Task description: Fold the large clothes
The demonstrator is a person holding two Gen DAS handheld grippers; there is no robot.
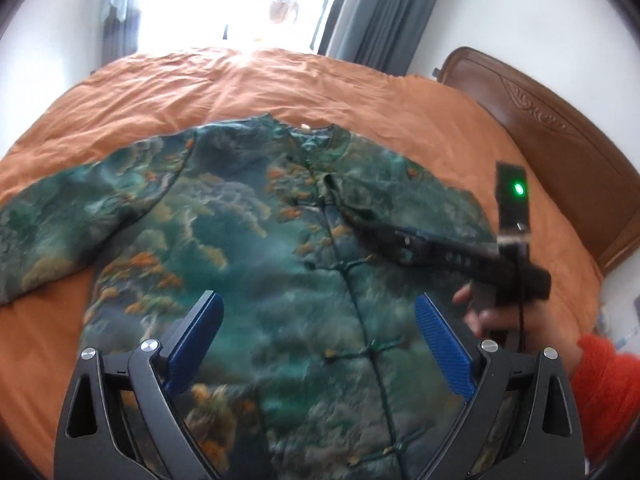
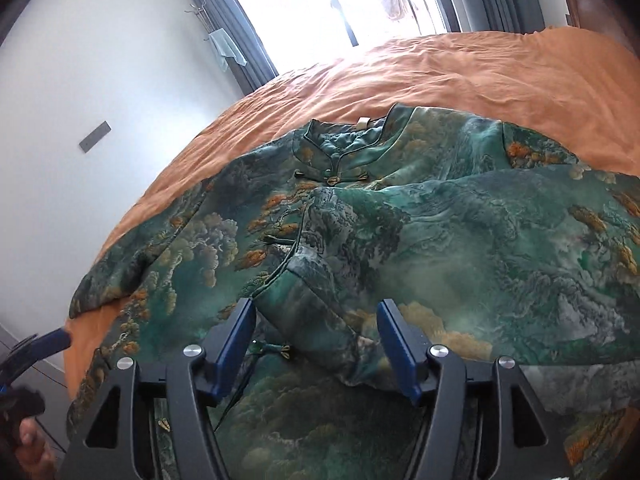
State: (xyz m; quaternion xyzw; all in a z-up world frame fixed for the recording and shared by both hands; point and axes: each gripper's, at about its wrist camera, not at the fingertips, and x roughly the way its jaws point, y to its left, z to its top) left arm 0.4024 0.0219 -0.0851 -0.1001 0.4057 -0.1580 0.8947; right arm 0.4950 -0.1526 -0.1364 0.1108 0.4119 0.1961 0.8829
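A large green patterned jacket (image 1: 248,240) with knot buttons lies front up on the orange bedspread (image 1: 280,80). Its left sleeve (image 1: 60,216) is spread out; its right sleeve (image 2: 460,248) is folded over the front. My left gripper (image 1: 318,320) is open and empty above the jacket's lower front. My right gripper (image 2: 316,332) is open, its jaws on either side of the folded sleeve's cuff (image 2: 320,320), not closed on it. In the left wrist view the right gripper (image 1: 404,240) reaches in from the right over the sleeve.
The bedspread (image 2: 440,68) covers the whole bed. A wooden headboard (image 1: 560,132) stands at the right. A bright window with grey curtains (image 1: 380,8) is beyond the bed's far edge. A white wall (image 2: 100,60) is on the left.
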